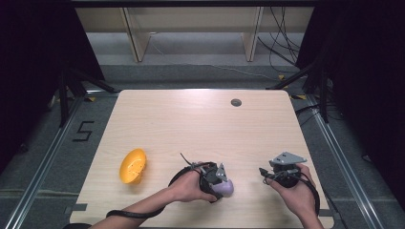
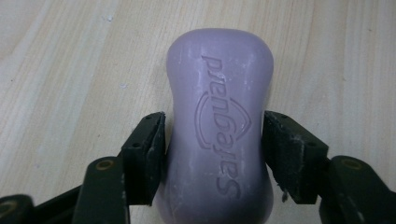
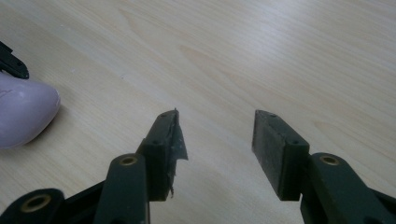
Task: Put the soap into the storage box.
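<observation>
A lilac bar of soap (image 2: 218, 93) with an embossed logo lies on the wooden table (image 1: 200, 124) near its front edge, seen in the high view as a pale purple lump (image 1: 226, 188). My left gripper (image 2: 215, 135) straddles its waist, both pads pressed against its sides, shut on it. In the high view this left gripper (image 1: 218, 182) sits just left of the bar, held from behind by a hand. My right gripper (image 3: 215, 135) hovers open over bare wood, nothing between its jaws; the soap's end (image 3: 23, 114) lies off to its left. The right gripper (image 1: 268, 174) is at the front right.
A yellow-orange dish (image 1: 133, 166) rests tilted on the table's front left. A round grey cable grommet (image 1: 236, 102) sits near the far edge. Wooden shelving legs and cables stand on the floor beyond the table.
</observation>
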Available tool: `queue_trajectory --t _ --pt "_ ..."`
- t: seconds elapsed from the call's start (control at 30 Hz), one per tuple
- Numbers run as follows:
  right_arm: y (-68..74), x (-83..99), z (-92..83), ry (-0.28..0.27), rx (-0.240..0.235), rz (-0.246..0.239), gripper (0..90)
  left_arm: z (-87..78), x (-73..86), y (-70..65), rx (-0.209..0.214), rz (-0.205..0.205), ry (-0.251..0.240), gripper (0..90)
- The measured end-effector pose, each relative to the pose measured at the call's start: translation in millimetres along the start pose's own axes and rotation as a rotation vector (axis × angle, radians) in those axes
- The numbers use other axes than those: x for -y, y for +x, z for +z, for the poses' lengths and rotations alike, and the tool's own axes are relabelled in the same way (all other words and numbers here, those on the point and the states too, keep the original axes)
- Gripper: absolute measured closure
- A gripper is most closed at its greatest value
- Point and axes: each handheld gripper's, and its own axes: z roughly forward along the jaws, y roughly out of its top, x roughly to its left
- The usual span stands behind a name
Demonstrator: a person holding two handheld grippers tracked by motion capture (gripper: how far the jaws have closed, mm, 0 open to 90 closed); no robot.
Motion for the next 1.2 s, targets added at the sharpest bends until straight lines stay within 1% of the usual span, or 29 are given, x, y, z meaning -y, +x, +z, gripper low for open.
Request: queue_trajectory --t 0.03,0.07,0.13,0.17,0.2,0.23,0.3,0.33,0.4,0.5,0.53,0.6,0.63,0.8,0.9,0.93,1.1,1.2 --pt "0.0 0.0 0.0 0.0 0.0 0.0 51.7 0.0 0.0 0.0 0.0 0.0 0.0 42.3" --pt "1.1 -0.4 -0.7 0.006 -0.004 0.018 51.7 -0.4 -0.3 0.2 0.0 0.001 0.0 43.3" --pt "1.0 -0.4 -0.7 0.006 -0.003 0.018 51.7 -0.7 -0.7 -0.3 -0.003 0.0 0.002 43.8" --pt "-0.3 0.2 0.0 0.0 0.0 -0.002 51.6 -1.0 -0.9 -2.0 -0.009 -0.021 0.0 44.7" --pt "-0.3 0.2 0.0 0.0 0.0 -0.002 51.6 -1.0 -0.9 -2.0 -0.009 -0.021 0.0 45.1" --pt "0.0 0.2 -0.2 0.002 -0.001 0.002 51.6 -1.8 -1.8 -2.1 -0.015 -0.024 0.011 45.3" --pt "0.2 0.0 -0.3 0.002 -0.002 0.005 51.6 -2.1 -2.1 -2.2 -0.019 -0.023 0.013 45.9" --pt "1.1 -0.3 -0.8 0.007 -0.004 0.019 51.6 -2.3 -2.0 -4.0 -0.032 -0.026 0.009 46.2" --pt "1.0 -0.2 -0.8 0.007 -0.006 0.018 51.5 -3.0 -1.5 -5.6 -0.04 -0.041 0.003 46.7" --pt "1.0 -0.1 -0.8 0.007 -0.006 0.017 51.5 -4.4 -1.2 -5.4 -0.038 -0.039 0.001 47.2" --pt "0.9 -0.2 -0.7 0.006 -0.005 0.018 51.5 -5.9 -0.6 -5.5 -0.038 -0.048 -0.006 47.3" --pt "1.0 -0.3 -0.7 0.006 -0.005 0.018 51.5 -6.3 -0.3 -5.2 -0.038 -0.047 -0.009 47.4" --pt "1.1 -0.3 -0.8 0.006 -0.005 0.018 51.5 -7.1 0.8 -5.6 -0.037 -0.064 -0.011 47.6" --pt "1.1 -0.2 -0.7 0.008 -0.004 0.018 51.5 -7.1 3.2 -3.8 -0.036 -0.075 -0.015 48.0" --pt "1.1 -0.2 -0.6 0.009 -0.004 0.018 51.4 -6.7 3.7 -3.4 -0.034 -0.076 -0.011 48.1" --pt "1.2 -0.2 -0.6 0.009 -0.005 0.018 51.4 -6.7 3.5 -3.6 -0.032 -0.083 -0.008 48.2" --pt "1.0 -0.1 -0.6 0.008 -0.005 0.017 51.4 -7.4 2.8 -3.1 -0.025 -0.081 0.004 48.3" --pt "1.0 -0.2 -0.5 0.007 -0.005 0.017 51.4 -7.3 2.7 -3.6 -0.027 -0.083 0.004 48.3"
